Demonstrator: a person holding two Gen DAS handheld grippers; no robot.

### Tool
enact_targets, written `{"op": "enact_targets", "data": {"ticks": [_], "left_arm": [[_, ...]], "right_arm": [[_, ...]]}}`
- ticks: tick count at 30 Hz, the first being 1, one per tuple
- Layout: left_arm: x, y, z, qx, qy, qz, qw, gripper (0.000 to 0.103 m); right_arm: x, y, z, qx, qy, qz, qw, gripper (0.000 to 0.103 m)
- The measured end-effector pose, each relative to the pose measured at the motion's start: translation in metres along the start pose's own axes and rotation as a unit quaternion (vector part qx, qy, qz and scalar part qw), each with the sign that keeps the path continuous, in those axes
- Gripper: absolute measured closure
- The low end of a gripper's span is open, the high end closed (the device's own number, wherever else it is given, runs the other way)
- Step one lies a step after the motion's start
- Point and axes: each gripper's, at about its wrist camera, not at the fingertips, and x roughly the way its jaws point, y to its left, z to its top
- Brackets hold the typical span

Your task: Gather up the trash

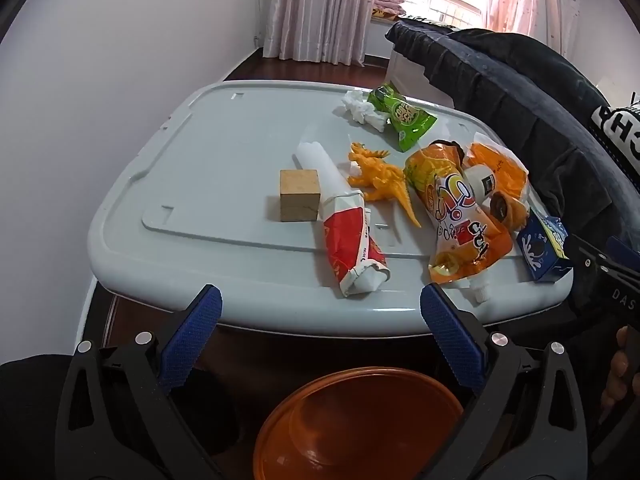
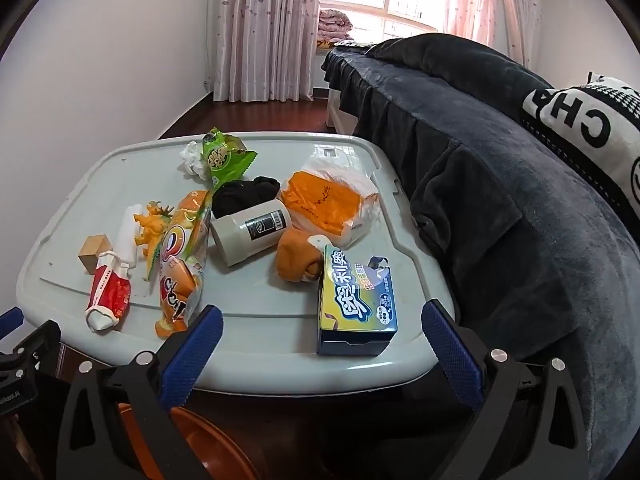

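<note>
Trash wrappers (image 1: 456,216) crowd the grey lid's (image 1: 208,152) right half, blue box (image 2: 356,300) near its front edge; far-left stays bare; left gripper (image 1: 320,312) and right gripper (image 2: 322,332) gape empty before the rim, orange bin (image 1: 360,424) beneath

- The left gripper (image 1: 320,320) has black plastic arms with triangular cut-outs and silver round screw heads at the joints.
- Its fingers (image 1: 192,336) carry blue pads with a fine grid texture.
- The right gripper (image 2: 322,340) has the same build and colours.
</note>
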Motion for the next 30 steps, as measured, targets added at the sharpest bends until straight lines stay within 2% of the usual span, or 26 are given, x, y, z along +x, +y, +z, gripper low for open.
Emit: {"op": "enact_targets", "data": {"ticks": [9,30], "left_arm": [[0.000,-0.006,-0.003,0.013,-0.006,-0.001,0.9999,0.006],[0.006,-0.006,-0.004,0.007,-0.001,-0.004,1.0000,0.006]], "right_arm": [[0.002,-0.002,-0.001,0.003,0.001,0.001,1.000,0.005],[0.011,-0.006,0.000,0.010,0.012,0.001,1.000,0.005]]}}
